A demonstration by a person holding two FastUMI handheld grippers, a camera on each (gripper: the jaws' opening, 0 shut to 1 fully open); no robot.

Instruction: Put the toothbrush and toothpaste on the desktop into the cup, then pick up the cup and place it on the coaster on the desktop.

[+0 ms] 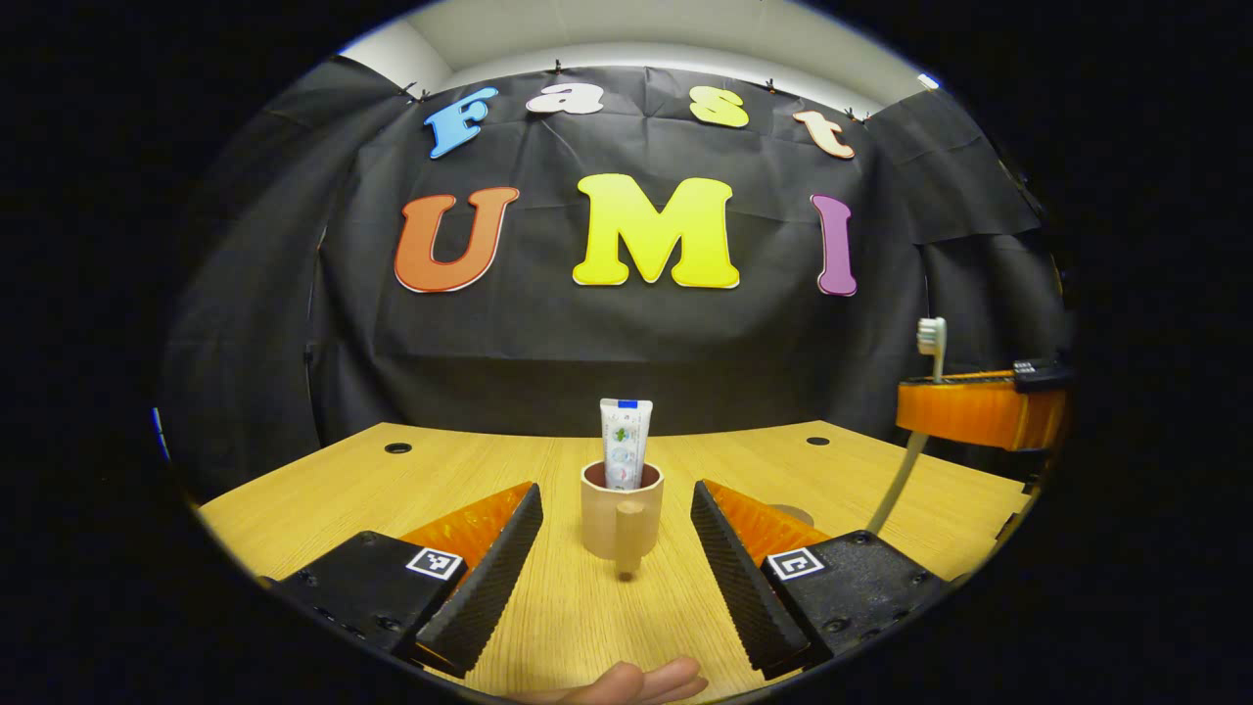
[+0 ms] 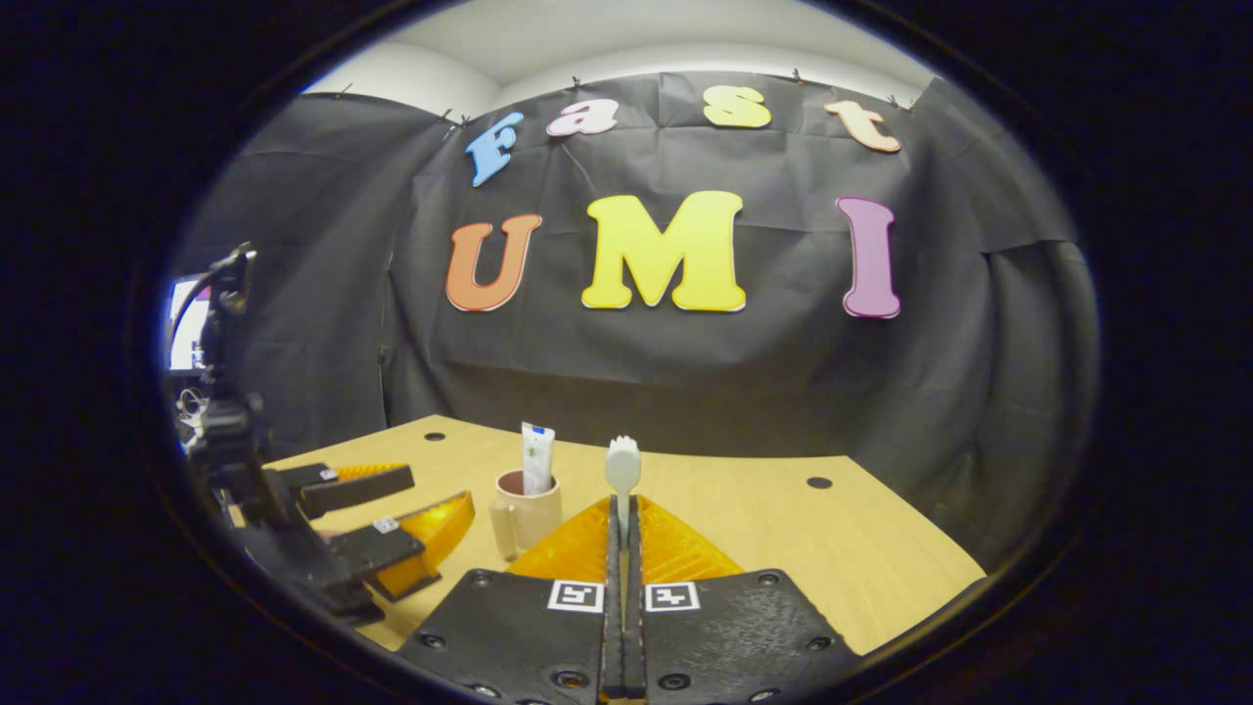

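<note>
Toothpaste tube is stood upright in the handled cup on the wooden desktop. The toothbrush is clamped head-up between the closed fingers of the right gripper, raised to the right of the cup. The left gripper is held with its fingers spread wide on either side of the cup, touching nothing. A round edge, possibly the coaster, is partly hidden behind a finger. Risks are judged as follows: the light cup may be tipped if the handle strikes the rim or tube, or if the brush is released off-centre.
</note>
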